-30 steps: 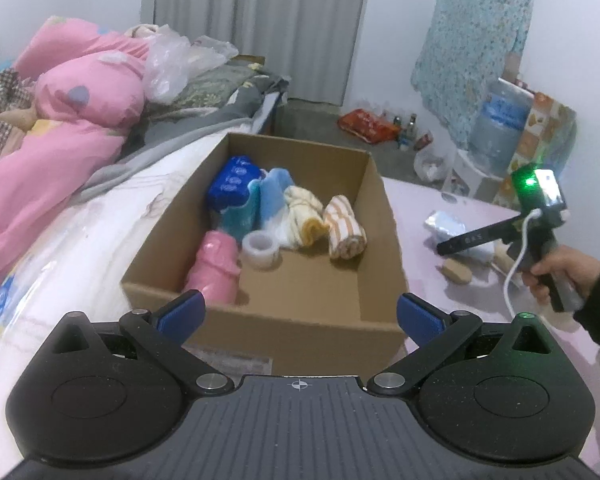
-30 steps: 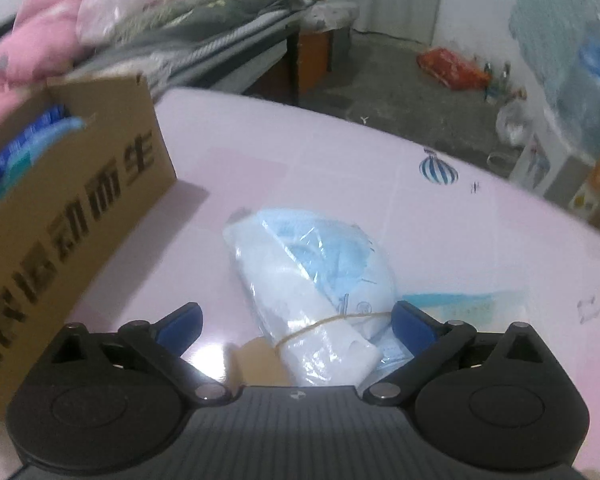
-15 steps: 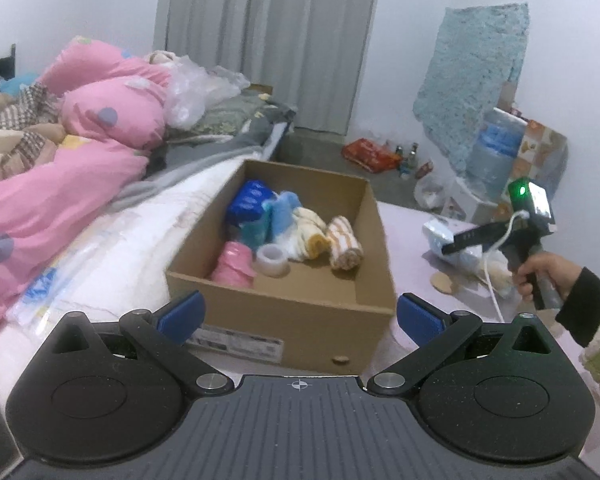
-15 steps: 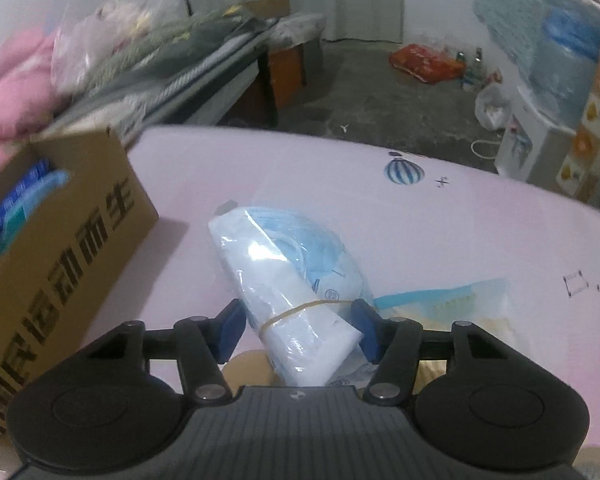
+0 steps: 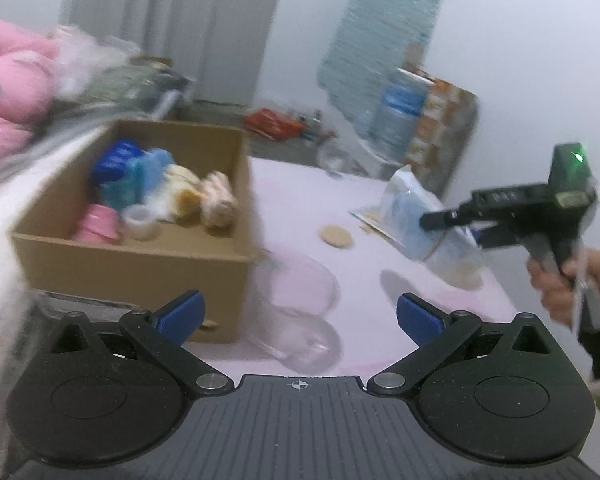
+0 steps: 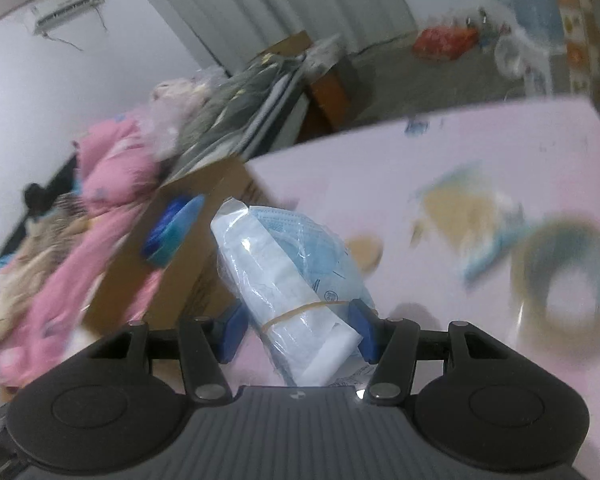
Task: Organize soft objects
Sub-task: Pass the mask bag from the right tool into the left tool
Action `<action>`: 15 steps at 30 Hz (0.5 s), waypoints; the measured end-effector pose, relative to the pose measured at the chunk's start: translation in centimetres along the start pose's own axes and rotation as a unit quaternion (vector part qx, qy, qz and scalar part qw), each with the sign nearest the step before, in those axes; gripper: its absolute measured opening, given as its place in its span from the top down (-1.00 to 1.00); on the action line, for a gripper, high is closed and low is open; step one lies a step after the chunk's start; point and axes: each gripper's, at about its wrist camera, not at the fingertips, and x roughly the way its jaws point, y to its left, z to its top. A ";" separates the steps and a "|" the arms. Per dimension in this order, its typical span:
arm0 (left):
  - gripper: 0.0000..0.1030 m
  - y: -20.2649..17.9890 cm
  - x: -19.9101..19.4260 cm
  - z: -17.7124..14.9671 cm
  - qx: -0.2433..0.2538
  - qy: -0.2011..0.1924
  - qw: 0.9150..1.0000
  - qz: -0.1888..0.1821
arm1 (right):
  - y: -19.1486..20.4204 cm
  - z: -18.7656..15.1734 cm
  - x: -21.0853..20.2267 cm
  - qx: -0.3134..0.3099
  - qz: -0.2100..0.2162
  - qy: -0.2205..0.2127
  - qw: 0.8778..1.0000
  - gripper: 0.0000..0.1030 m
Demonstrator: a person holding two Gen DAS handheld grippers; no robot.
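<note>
Right gripper (image 6: 298, 334) clenched on the bag of face masks (image 6: 288, 280), blue pads pressing its lower end from both sides. The jaws closed in on it within the last second and have since held steady. The bag is off the pink table (image 5: 300, 204), hanging in the air above the table's right side, as the left wrist view shows (image 5: 420, 220), with its shadow on the surface below.

The bag: clear crinkly plastic, a stack of light-blue masks showing through on one side, a white folded sheet on the other. A tan rubber band (image 6: 300, 312) cinches it near the gripped end. The free end sticks up and away from the fingers, tilted toward the cardboard box (image 5: 140, 256).

The box sits at the table's left edge, open top, holding soft stuff: blue packs, a pink roll, a white tape-like ring, striped rolled cloths. All blurred, so no finer detail.

Left gripper (image 5: 298, 312) released, blue pads wide apart, nothing between them. A clear glass cup (image 5: 296, 300) stands on the table just ahead of it, beside the box's near right corner.

A roll of tape (image 6: 566, 280) lies near the table's right edge, blurred. A hand (image 5: 572, 288) holds the right gripper's handle.
</note>
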 end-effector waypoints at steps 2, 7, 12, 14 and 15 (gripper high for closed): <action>-0.99 -0.4 0.7 -0.5 0.000 0.016 1.000 -0.023 | -0.2 -2.9 -0.9 0.031 0.023 0.016 0.999 -0.07; -0.99 -2.1 2.7 -1.9 0.018 0.065 0.995 -0.079 | -1.4 -8.7 -0.1 0.120 0.062 0.052 0.989 -0.07; -0.98 -3.8 5.0 -3.1 0.042 0.109 0.987 -0.109 | -2.2 -11.3 1.1 0.183 0.087 0.056 0.978 -0.12; -0.98 -4.0 5.8 -3.5 0.035 0.126 0.984 -0.118 | -2.1 -11.8 1.4 0.197 0.099 0.056 0.974 -0.14; -0.97 -4.0 6.2 -3.7 0.028 0.133 0.983 -0.124 | -2.1 -11.9 1.6 0.200 0.105 0.059 0.972 -0.17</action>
